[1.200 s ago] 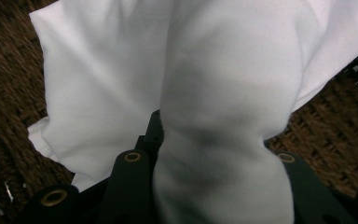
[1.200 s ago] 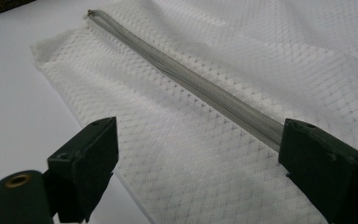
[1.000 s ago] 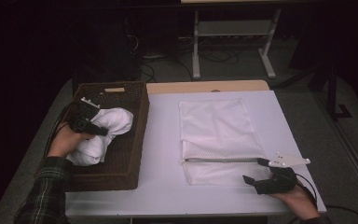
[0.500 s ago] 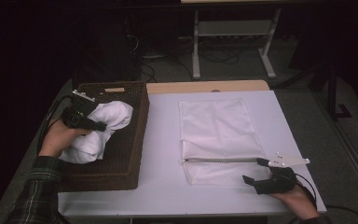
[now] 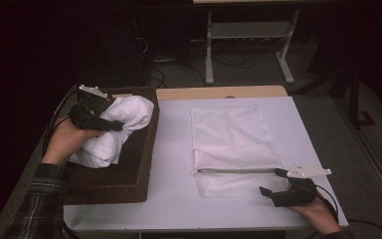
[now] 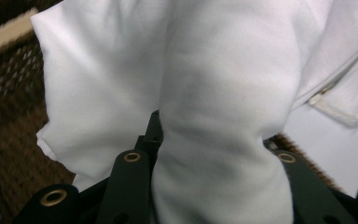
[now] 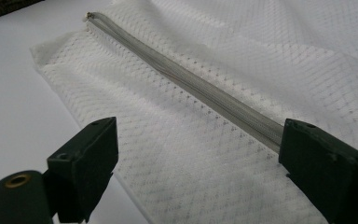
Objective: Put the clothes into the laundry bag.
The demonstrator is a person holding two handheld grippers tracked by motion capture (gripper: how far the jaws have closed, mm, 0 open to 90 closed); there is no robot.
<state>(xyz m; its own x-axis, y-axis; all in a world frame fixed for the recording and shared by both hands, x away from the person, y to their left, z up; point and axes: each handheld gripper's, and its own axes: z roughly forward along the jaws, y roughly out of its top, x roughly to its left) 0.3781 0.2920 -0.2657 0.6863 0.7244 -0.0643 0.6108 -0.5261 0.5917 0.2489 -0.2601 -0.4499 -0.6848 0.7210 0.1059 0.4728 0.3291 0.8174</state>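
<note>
My left gripper (image 5: 113,126) is shut on a bundle of white cloth (image 5: 117,130), held up above the dark woven basket (image 5: 124,177) at the table's left. In the left gripper view the white cloth (image 6: 214,116) bulges between the two black jaws and hides their tips. A white mesh laundry bag (image 5: 231,139) lies flat on the white table (image 5: 174,164), its zipper (image 5: 234,171) running across near the front. My right gripper (image 5: 272,182) rests low at the zipper's right end, jaws wide apart. In the right gripper view the jaws straddle the mesh bag (image 7: 205,154) and zipper (image 7: 191,88) without pressing on them.
A metal stand (image 5: 248,40) and cables lie on the dark floor beyond the table. A wooden strip (image 5: 219,92) runs along the table's far edge. The table drops off close on the right of my right hand.
My left gripper has risen and shifted toward the basket's far side, lifting the white cloth higher out of the basket. The right gripper has stayed put.
</note>
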